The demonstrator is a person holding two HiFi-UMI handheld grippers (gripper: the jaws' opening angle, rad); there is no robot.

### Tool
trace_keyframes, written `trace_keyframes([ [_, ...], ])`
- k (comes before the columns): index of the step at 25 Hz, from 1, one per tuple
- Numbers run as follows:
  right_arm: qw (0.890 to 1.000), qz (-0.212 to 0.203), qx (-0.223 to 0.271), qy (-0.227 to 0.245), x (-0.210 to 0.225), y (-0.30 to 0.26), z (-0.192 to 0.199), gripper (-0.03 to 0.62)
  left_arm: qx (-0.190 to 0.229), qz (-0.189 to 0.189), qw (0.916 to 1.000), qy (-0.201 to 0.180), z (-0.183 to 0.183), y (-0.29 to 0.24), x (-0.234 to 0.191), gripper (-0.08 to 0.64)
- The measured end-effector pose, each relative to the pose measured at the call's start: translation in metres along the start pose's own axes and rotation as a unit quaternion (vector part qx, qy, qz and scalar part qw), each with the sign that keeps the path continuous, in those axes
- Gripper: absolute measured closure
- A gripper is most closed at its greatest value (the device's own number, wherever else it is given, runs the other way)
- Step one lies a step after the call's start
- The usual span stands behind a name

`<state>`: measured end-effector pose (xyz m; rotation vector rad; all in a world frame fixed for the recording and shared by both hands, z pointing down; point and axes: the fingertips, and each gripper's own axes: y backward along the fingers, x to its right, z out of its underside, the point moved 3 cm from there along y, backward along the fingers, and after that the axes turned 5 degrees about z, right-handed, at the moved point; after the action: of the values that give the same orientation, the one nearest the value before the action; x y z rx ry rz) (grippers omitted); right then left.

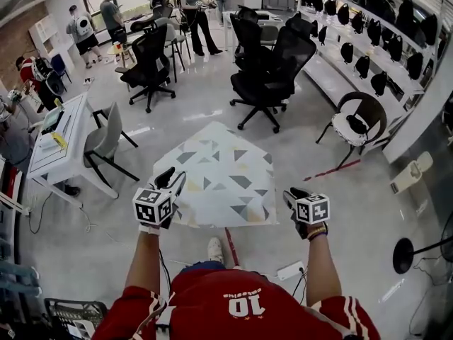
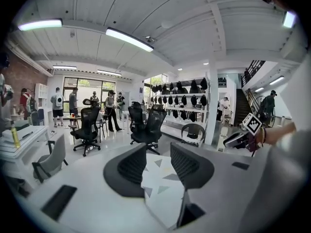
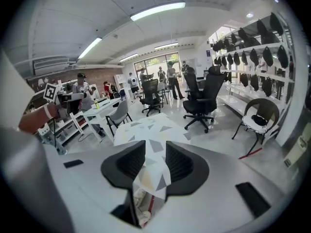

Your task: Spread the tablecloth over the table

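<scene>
A white tablecloth (image 1: 219, 176) with grey and yellow triangles lies over the small table in front of me, its edges hanging at the near side. My left gripper (image 1: 173, 181) is at the near left corner, jaws apart; the cloth (image 2: 160, 186) shows through the gap without being pressed. The right gripper (image 1: 291, 197) hovers just off the near right corner, also open. In the right gripper view the cloth (image 3: 151, 127) stretches away beyond the right gripper (image 3: 155, 161), and its near corner hangs loose below the jaws.
Black office chairs (image 1: 265, 76) stand beyond the table. A grey chair (image 1: 106, 137) and a white desk (image 1: 60, 137) are to the left, a round chair (image 1: 357, 122) and shelves of black gear (image 1: 368, 48) to the right. People (image 1: 191, 13) stand far back. A power strip (image 1: 290, 270) lies by my feet.
</scene>
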<state>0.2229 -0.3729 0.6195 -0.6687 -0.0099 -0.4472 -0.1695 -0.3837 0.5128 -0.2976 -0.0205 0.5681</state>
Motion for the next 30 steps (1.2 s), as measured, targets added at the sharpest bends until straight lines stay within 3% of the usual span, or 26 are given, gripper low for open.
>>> trace_keyframes([
  [10, 0.997, -0.028, 0.066, -0.030, -0.016, 0.006, -0.037, 0.471, 0.000, -0.025, 0.9996, 0.011, -0.003, 0.029, -0.005, 0.399],
  [15, 0.995, -0.047, 0.083, -0.013, -0.038, 0.003, -0.051, 0.471, 0.021, -0.015, 0.9995, 0.017, -0.015, 0.029, -0.013, 0.400],
  [30, 0.976, -0.020, 0.217, -0.019, -0.110, 0.022, -0.147, 0.472, 0.084, -0.009, 0.9961, 0.026, -0.062, 0.043, -0.044, 0.408],
])
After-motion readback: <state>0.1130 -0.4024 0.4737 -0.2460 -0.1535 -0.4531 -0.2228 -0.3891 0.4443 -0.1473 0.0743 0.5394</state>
